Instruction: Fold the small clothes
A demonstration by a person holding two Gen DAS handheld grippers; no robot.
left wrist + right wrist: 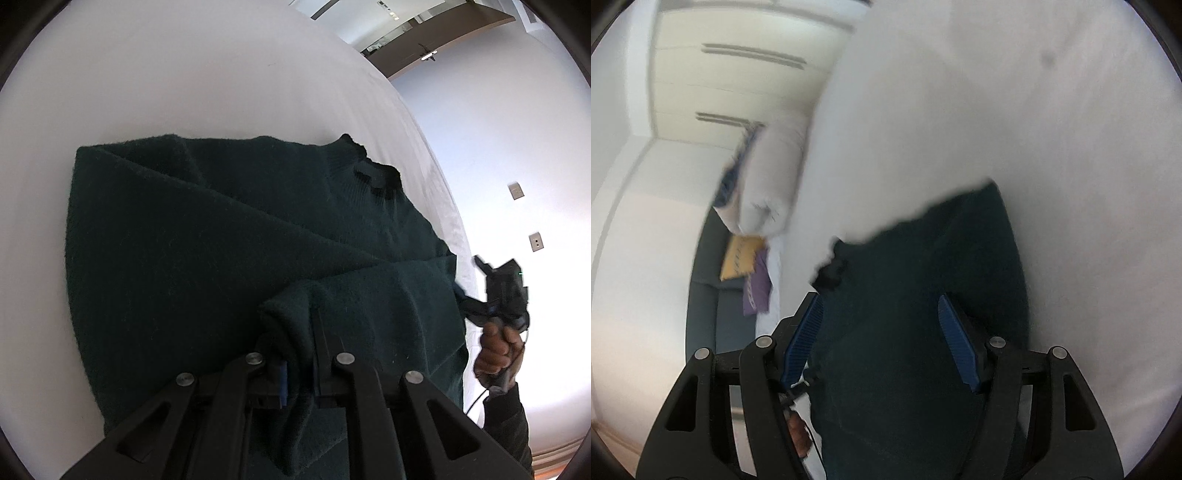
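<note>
A dark green knit sweater (221, 240) lies on a white bed (166, 92), partly folded, its collar at the far right. My left gripper (295, 332) is shut on a folded edge of the sweater and holds it above the rest. In the right wrist view the sweater (916, 332) fills the space under my right gripper (881, 306), whose blue pads (955, 343) stand wide apart, holding nothing. The right gripper also shows in the left wrist view (498, 291), held by a hand at the bed's right edge.
A white pillow (772, 177) lies at the bed's far end. A yellow cushion (738, 258) and a purple cushion (757, 288) sit on a dark sofa beside the bed. A white wall with switches (517, 192) is at the right.
</note>
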